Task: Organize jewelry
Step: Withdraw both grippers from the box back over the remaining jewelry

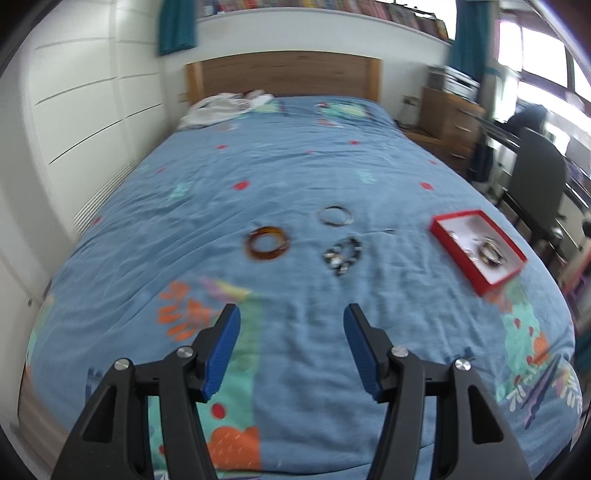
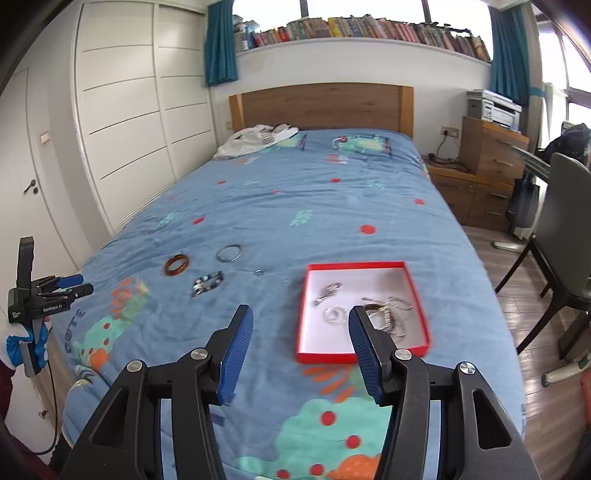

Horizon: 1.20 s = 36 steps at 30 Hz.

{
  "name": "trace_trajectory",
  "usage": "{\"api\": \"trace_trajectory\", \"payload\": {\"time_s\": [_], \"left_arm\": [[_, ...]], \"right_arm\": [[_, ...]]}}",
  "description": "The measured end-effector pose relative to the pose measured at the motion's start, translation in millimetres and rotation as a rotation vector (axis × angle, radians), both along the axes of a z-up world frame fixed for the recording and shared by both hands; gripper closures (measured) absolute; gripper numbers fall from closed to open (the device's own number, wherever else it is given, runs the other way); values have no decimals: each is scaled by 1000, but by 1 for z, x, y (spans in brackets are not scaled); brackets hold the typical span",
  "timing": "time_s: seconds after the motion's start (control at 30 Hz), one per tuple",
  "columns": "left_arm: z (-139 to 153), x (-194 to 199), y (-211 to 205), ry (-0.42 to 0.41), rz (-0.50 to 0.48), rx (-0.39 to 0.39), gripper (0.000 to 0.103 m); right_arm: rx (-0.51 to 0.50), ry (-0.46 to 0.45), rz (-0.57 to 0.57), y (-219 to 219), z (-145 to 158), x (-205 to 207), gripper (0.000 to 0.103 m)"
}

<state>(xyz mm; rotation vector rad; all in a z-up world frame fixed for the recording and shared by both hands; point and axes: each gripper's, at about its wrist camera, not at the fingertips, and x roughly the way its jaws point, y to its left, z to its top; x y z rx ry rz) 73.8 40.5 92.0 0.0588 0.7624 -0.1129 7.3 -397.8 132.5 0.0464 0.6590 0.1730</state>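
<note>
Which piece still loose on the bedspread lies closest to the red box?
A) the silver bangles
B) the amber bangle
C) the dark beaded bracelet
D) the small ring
D: in the right wrist view the small ring lies on the blue cover just left of the red box, while the beaded bracelet, silver bangles and amber bangle sit farther left.

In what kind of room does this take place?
Most likely a bedroom in a home. A bed with a blue patterned cover and a wooden headboard fills the view, white wardrobe doors line one wall, and a shelf of books runs above the headboard.
</note>
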Motion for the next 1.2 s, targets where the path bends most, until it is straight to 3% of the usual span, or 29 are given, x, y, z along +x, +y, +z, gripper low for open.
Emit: {"api": "trace_trajectory", "payload": {"time_s": [0.23, 0.6, 0.87, 1.2], "left_arm": [[-20, -13, 28, 11, 73, -4, 47], [-21, 25, 7, 20, 19, 53, 41], [-35, 71, -30, 64, -54, 93, 40], [-74, 125, -70, 155, -131, 118, 40]], "right_arm": [[14, 53, 43, 42, -20, 11, 50], [7, 126, 161, 96, -55, 68, 49], [36, 173, 193, 102, -82, 116, 48], [71, 222, 180, 85, -116, 164, 48]]}}
